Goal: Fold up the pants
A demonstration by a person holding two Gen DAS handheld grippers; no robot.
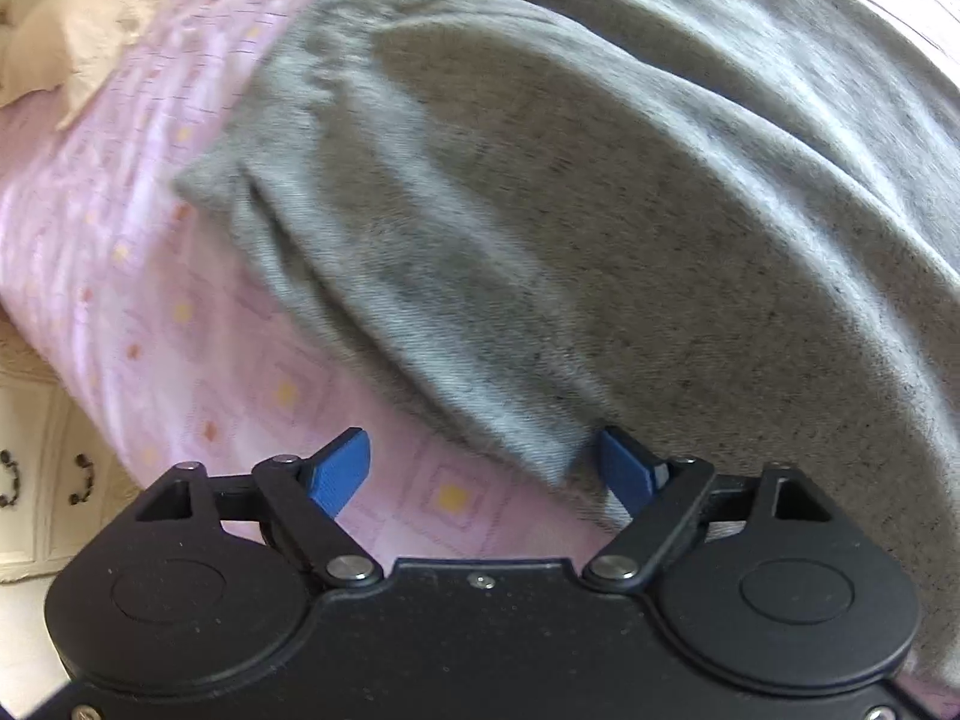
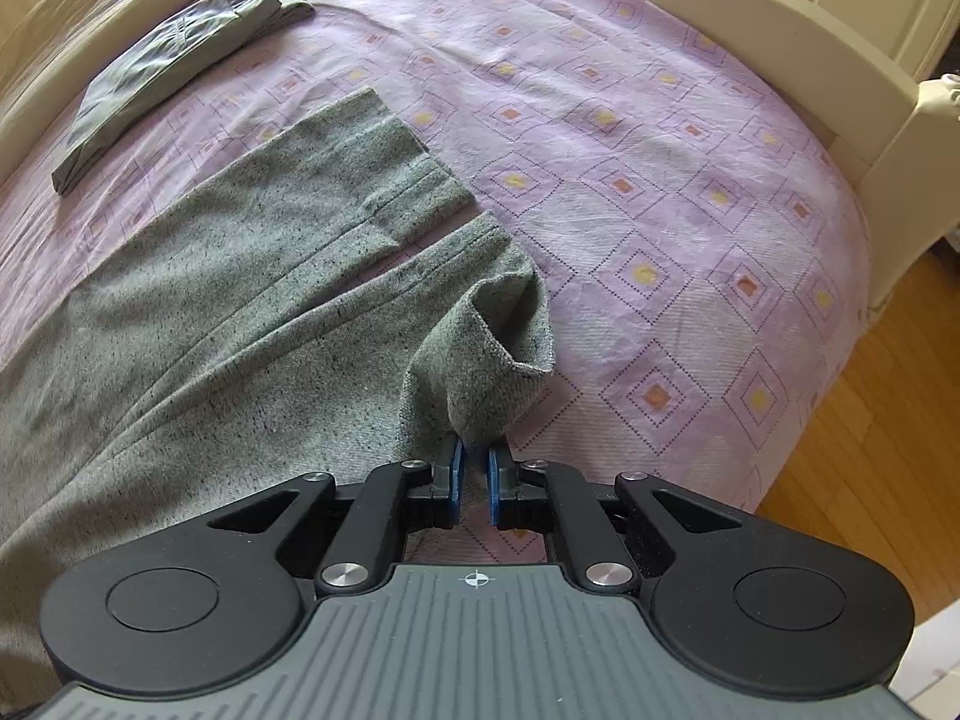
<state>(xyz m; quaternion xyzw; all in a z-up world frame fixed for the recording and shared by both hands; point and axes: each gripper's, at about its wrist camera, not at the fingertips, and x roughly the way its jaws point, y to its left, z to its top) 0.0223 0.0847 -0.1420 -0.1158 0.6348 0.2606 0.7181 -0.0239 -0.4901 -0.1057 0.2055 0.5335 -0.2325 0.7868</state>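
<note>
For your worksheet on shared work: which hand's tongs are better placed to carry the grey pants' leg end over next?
Right: the right tongs already pinch the grey pants at the lifted leg end; the left tongs stand open, gripping nothing.

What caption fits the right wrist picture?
Right gripper pinching a lifted hem of the grey pants on a pink bedspread.

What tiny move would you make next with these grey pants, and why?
Probably close the left gripper on the pants edge beside its right finger. Its jaws stand open and empty, while the right gripper already pinches a lifted leg cuff.
</note>
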